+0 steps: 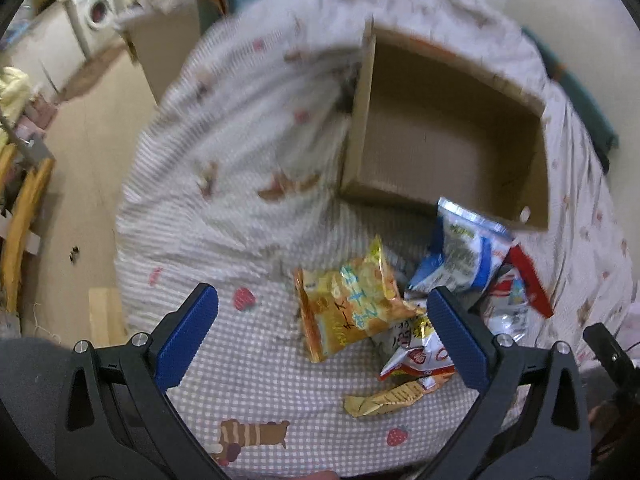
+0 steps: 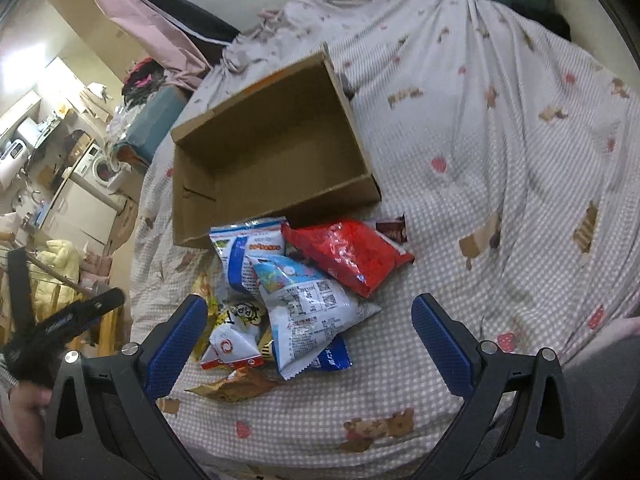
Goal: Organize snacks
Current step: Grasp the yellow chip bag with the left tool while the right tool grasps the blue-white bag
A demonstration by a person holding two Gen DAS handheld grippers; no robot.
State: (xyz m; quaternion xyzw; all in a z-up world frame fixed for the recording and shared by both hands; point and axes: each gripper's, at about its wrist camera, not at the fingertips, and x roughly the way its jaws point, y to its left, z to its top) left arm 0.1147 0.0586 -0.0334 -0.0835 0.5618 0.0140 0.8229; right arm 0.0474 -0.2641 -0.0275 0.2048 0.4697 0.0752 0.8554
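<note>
Snack bags [image 2: 296, 300] lying heaped on the bed, right against the near wall of the cardboard box [image 2: 276, 148], box itself standing empty. Looking like the very start: nothing packed yet. Left gripper [image 1: 322, 336] hovering over the yellow bag [image 1: 352, 300], fingers spread wide, holding nothing. Right gripper [image 2: 308, 340] hanging above the white-and-blue bag [image 2: 308, 300], likewise wide open and empty. Probably calling for a drop onto one loose bag, a clean pinch, then a lift over the box wall. Red bag [image 2: 352, 256] waiting just beside. Underneath, a rumpled checked bedspread [image 2: 500, 140] with strawberries and bears; beyond, a washing machine [image 1: 100, 12] and cluttered floor.
</note>
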